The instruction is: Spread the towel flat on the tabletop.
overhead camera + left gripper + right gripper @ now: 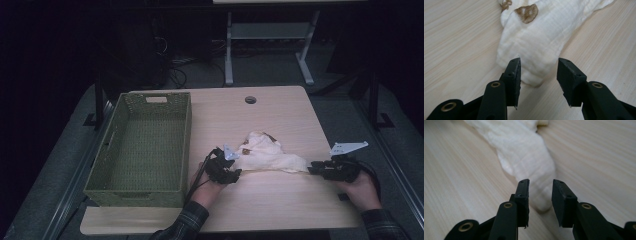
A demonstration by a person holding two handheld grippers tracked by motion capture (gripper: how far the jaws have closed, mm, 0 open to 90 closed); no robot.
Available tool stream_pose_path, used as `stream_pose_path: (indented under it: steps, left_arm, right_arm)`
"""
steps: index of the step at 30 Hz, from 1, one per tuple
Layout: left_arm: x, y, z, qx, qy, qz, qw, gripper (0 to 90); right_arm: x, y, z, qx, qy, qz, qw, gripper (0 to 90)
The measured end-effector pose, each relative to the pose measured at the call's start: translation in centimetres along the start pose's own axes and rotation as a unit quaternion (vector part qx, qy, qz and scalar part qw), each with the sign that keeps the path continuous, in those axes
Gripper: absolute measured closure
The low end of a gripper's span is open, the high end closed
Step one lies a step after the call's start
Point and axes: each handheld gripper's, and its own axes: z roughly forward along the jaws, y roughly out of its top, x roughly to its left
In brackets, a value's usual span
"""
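A crumpled cream cloth (267, 152) with brown patches (526, 12) lies on the light wooden table (280, 110), stretched out sideways. My left gripper (238, 172) sits at the cloth's left end. In the left gripper view its jaws stand apart (539, 62), and the cloth's rounded end (541, 37) lies between them, untouched by the pads. My right gripper (311, 170) is at the cloth's narrow right end. In the right gripper view its jaws (540, 182) are also apart, with the tip of the cloth (524, 152) between them and gaps on both sides.
A green woven basket (137, 195) stands on the left part of the table, holding nothing. A round cable hole (250, 99) is near the far edge. Beyond the table stands the white frame of another desk (229, 50).
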Motion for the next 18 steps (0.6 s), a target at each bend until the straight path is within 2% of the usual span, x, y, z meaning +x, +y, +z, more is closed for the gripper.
stream_pose_path:
  steps: [3, 4, 5, 6, 7, 8, 10, 18]
  left_arm:
    - [-0.1, 0.1, 0.8, 0.011, 0.001, 0.01, 0.9999, 54.2]
    - [-0.1, 0.2, 1.0, 0.012, 0.002, 0.012, 0.9999, 57.2]
    - [-0.1, 0.3, 1.2, 0.015, 0.005, 0.016, 0.9997, 64.4]
    - [-0.1, 0.3, 1.2, 0.015, 0.005, 0.016, 0.9997, 68.8]
    - [-0.1, 0.4, 1.3, 0.017, 0.006, 0.018, 0.9997, 68.8]
    - [0.0, 0.5, 1.4, 0.021, 0.006, 0.019, 0.9996, 73.8]
    - [0.0, 0.6, 1.3, 0.026, 0.001, 0.02, 0.9995, 82.2]
    - [0.2, 0.9, -0.1, 0.011, 0.001, 0.013, 0.9999, 85.9]
  right_arm:
    - [0.1, -0.1, 0.4, 0.013, -0.007, -0.005, 0.9999, 68.9]
    - [0.1, -0.1, 0.6, 0.015, -0.01, -0.012, 0.9998, 72.1]
    - [0.0, 0.0, 0.6, 0.015, -0.01, -0.014, 0.9997, 77.1]
    - [0.0, 0.0, 0.6, 0.015, -0.01, -0.014, 0.9997, 77.1]
    - [0.0, 0.0, 0.6, 0.016, -0.01, -0.005, 0.9998, 80.6]
    - [0.0, -0.1, 0.6, 0.015, -0.009, -0.005, 0.9998, 84.3]
    - [0.0, -0.1, 0.5, 0.013, -0.006, -0.009, 0.9999, 85.9]
    - [0.1, 0.0, -0.2, -0.001, 0.0, -0.012, 0.9999, 87.7]
